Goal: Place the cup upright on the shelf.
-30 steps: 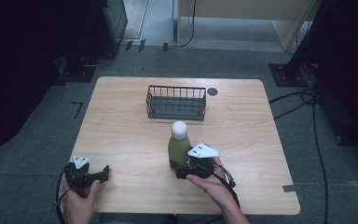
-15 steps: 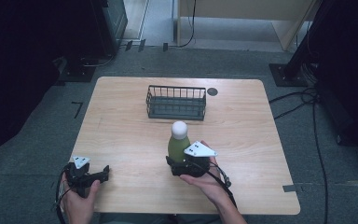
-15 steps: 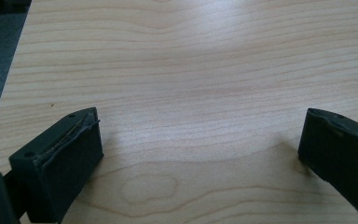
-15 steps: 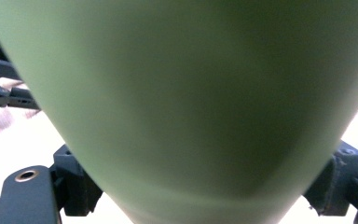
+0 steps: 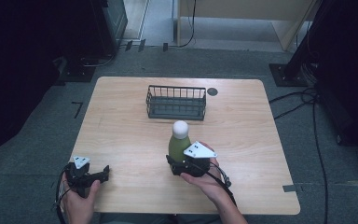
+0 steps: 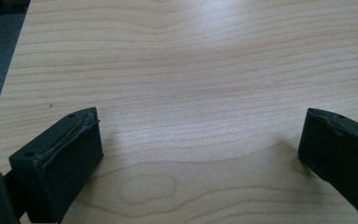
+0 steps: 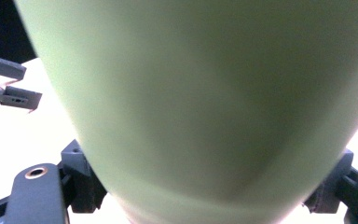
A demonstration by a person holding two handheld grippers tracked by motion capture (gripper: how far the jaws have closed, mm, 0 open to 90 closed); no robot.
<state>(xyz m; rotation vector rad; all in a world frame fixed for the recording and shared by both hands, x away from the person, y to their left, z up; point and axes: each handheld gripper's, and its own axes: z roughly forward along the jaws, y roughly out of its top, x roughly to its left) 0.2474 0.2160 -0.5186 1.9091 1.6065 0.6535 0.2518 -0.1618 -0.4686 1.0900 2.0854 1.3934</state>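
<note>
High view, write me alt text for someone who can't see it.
A person's right hand-held gripper grips the base of an upright green bottle with a white cap on a light wooden table. A dark wire basket stands behind it; the left hand-held gripper rests open near the table's front-left corner.

A green bottle (image 5: 177, 145) with a white rounded cap stands upright on the table; the wire basket (image 5: 175, 102) sits behind it.

One green bottle (image 5: 179, 145) with one white cap (image 5: 181, 129) stands upright, gripped low on its body by the right claw (image 5: 179, 164). One dark wire basket (image 5: 175, 102) sits on the tabletop (image 5: 121, 135) beyond that claw. One small dark round spot (image 5: 212, 91) lies just beside the basket. There are two claws; the left claw (image 5: 103, 173), jaws spread, is well apart from the right.
</note>
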